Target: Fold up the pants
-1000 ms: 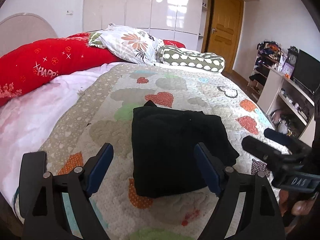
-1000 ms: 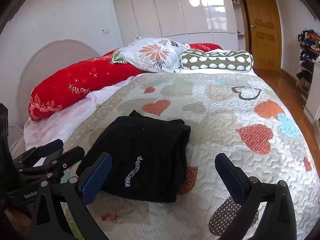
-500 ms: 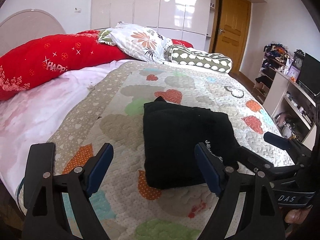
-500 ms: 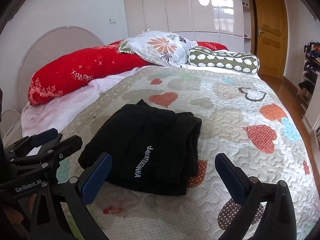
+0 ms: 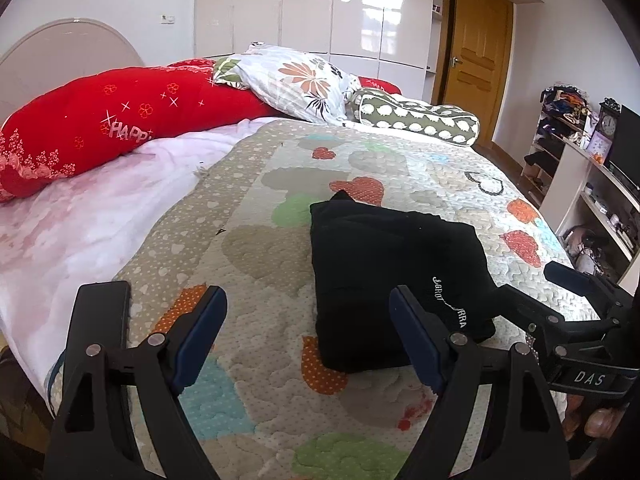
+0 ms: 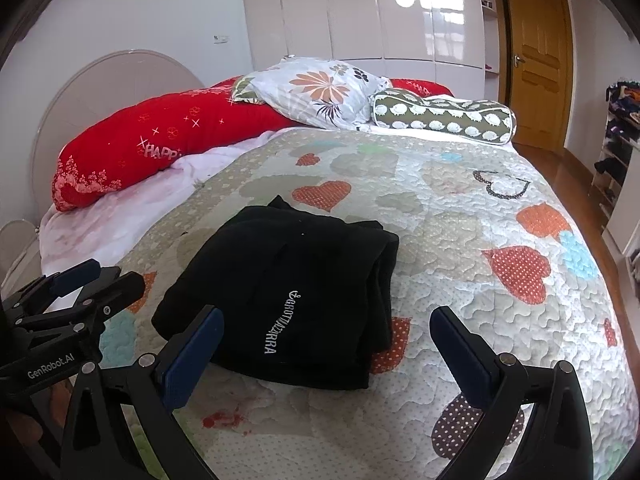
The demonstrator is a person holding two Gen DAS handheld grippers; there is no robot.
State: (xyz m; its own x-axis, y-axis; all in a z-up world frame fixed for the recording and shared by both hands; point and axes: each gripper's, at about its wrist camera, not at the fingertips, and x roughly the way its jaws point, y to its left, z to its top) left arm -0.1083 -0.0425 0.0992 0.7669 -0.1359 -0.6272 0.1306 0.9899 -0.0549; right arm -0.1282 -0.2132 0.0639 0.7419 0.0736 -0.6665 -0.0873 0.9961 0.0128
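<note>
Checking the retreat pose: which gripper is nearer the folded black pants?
Close call, probably right. The right gripper hangs open at the near edge of the folded black pants, roughly centred. The left gripper, also open, sits off their left side, over quilt.

A wide bed [image 6: 460,216] fills the room, covered by a quilt [image 5: 256,240] printed with hearts. At its head stands a rounded pale headboard [image 6: 120,80], with a long red pillow [image 5: 132,124], a flowered pillow [image 6: 320,88] and a green spotted bolster [image 6: 444,118] along it. Behind them, glossy white wardrobe doors [image 6: 400,12] reflect bright daylight. A wooden door [image 6: 536,56] stands to the right, above a brown floor [image 6: 560,164]. Cluttered shelves [image 5: 560,136] line the right wall, with what looks like 1 clock [image 5: 609,122].
</note>
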